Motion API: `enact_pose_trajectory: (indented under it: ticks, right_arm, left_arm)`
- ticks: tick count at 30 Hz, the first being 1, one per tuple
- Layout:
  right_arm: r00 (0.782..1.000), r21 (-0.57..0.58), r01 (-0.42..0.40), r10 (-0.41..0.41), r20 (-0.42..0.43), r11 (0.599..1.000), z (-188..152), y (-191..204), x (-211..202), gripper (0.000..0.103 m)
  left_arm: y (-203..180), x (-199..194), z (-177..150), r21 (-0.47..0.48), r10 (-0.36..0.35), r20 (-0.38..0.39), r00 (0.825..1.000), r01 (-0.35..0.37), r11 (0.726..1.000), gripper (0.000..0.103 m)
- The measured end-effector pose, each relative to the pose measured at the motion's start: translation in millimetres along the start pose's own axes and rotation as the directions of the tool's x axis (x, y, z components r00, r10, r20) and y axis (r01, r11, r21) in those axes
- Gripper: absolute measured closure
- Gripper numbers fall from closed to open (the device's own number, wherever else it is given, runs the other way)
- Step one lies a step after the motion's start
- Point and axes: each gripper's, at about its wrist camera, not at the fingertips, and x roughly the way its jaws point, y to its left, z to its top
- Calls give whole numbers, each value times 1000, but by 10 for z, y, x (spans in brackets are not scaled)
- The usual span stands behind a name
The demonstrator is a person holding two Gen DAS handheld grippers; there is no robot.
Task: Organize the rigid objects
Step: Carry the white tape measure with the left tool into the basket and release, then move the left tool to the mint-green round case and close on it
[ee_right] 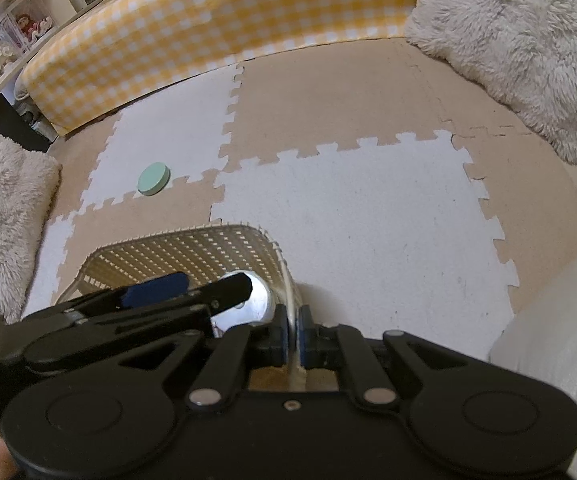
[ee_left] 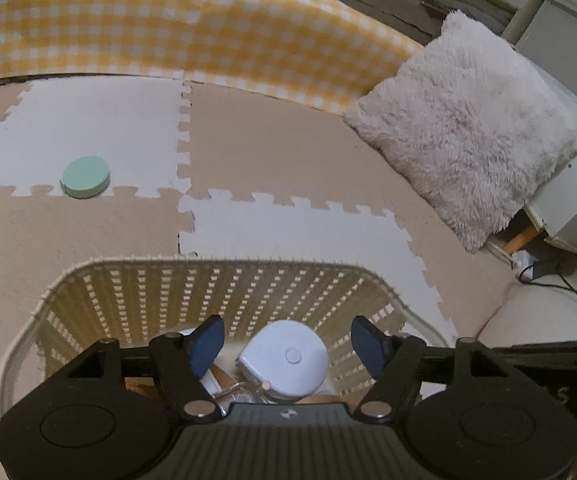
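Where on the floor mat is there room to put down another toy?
The white tile right of the basket is bare, up to the fluffy pillow. The tan tile below the yellow checked cushion is bare too. The green disc takes one corner of the far white tile. The basket's inside is crowded.

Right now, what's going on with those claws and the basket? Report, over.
Left hand-held gripper open over basket, white tape measure inside. Right hand-held gripper shut on basket rim. Green disc on mat, path clear.
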Motion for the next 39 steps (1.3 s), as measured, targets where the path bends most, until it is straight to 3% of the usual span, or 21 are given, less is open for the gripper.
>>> enact_pose_trajectory:
  ticks: [4,11,17,23,32,39]
  right_arm:
    - [1000,-4,-2,2,-3,1000,4,-2,3,98]
    - [1000,-20,8,-8,-5,1000,2,26,3,98]
    - [1000,-26,12,-12,-2,1000,3,37,-12,98]
    - [1000,-30,15,-15,4,999,4,42,-25,98]
    - [1000,-20,10,-10,12,1000,13,34,-48,98]
    - [1000,-23,14,-14,19,1000,17,39,-58,98]
  left_arm:
    - [9,-100,42,-7,-1,19,1000,1,1000,31]
    - [20,-398,58,-18,-10,70,997,12,1000,12]
    - [46,-731,114,-18,-29,136,990,32,999,3]
    - [182,-956,171,-24,-20,191,981,25,999,0]
    - [585,-966,336,0,88,226,970,-90,996,0]
    - [952,-657,456,43,187,248,951,-204,978,0]
